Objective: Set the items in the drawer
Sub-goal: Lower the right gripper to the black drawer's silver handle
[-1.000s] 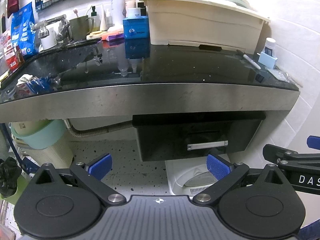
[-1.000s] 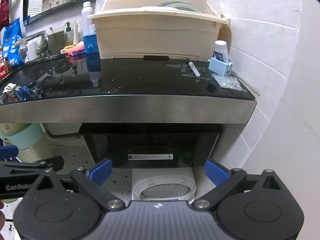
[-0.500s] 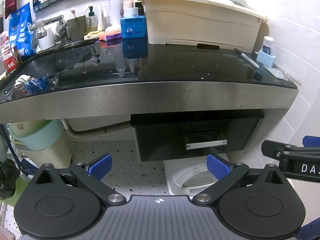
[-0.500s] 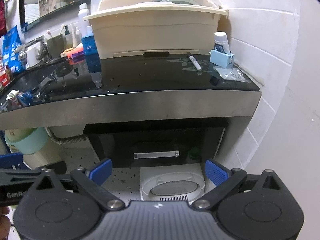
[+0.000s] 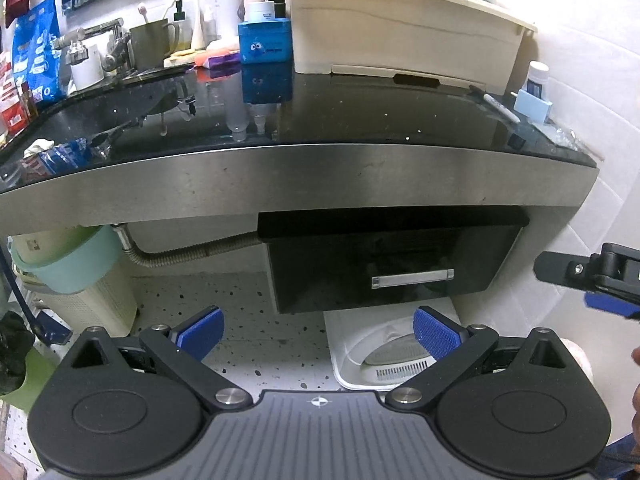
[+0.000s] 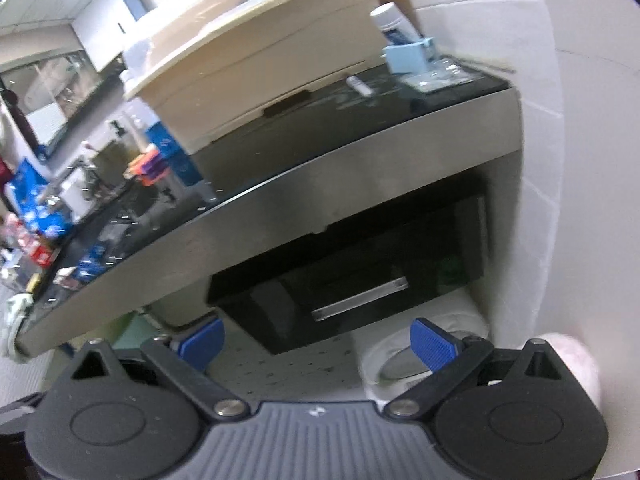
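Note:
A black drawer (image 5: 394, 264) with a silver handle (image 5: 412, 278) hangs shut under the steel-edged counter; it also shows tilted in the right wrist view (image 6: 352, 272). On the black countertop lie a white pen (image 5: 500, 108), a light blue holder (image 5: 532, 105) with a white bottle, and a clear packet (image 5: 562, 136). My left gripper (image 5: 316, 332) is open and empty, low in front of the drawer. My right gripper (image 6: 316, 338) is open and empty, tilted; part of it shows at the right edge of the left wrist view (image 5: 592, 276).
A cream dish bin (image 5: 400, 28) and a blue box (image 5: 265, 42) stand at the back of the counter, with bottles and a faucet to the left. A white scale-like device (image 5: 388, 354) sits on the floor under the drawer. A teal basin (image 5: 68, 264) sits left. A tiled wall closes the right.
The right gripper has tilted sharply and swung to view the counter from the right. The left gripper has barely shifted. Both stay open.

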A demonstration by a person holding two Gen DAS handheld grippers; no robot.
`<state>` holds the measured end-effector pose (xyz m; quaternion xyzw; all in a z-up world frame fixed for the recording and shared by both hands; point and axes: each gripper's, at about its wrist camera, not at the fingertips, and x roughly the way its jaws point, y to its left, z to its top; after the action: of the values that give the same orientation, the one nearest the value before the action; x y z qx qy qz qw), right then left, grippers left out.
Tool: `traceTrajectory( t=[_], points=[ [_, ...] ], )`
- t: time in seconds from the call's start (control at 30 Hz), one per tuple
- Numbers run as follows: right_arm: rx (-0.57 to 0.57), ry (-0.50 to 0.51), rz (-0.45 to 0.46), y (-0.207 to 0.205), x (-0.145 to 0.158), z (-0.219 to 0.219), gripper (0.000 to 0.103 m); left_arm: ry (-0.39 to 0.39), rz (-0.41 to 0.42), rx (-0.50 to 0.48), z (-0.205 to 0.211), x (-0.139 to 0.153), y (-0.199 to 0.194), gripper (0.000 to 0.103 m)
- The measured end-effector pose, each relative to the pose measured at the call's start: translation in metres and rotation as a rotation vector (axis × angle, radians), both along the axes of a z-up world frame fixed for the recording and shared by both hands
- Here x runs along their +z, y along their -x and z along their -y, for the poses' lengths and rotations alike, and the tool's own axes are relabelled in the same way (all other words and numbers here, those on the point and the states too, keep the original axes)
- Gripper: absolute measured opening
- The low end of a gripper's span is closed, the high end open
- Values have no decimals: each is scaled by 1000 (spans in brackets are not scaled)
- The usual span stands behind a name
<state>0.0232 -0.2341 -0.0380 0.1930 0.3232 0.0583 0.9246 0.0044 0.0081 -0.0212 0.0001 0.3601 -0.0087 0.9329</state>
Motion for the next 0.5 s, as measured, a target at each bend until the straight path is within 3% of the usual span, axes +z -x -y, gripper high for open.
traceTrajectory(
  t=[0.27,0.5],
  points=[
    [-24,104,69,2,-12,-3,100,-30,24,-19,1,-13,2,101],
    [-33,156,164,5,-27,-5,100,82,26,42,-13,-29,5,101]
  ],
)
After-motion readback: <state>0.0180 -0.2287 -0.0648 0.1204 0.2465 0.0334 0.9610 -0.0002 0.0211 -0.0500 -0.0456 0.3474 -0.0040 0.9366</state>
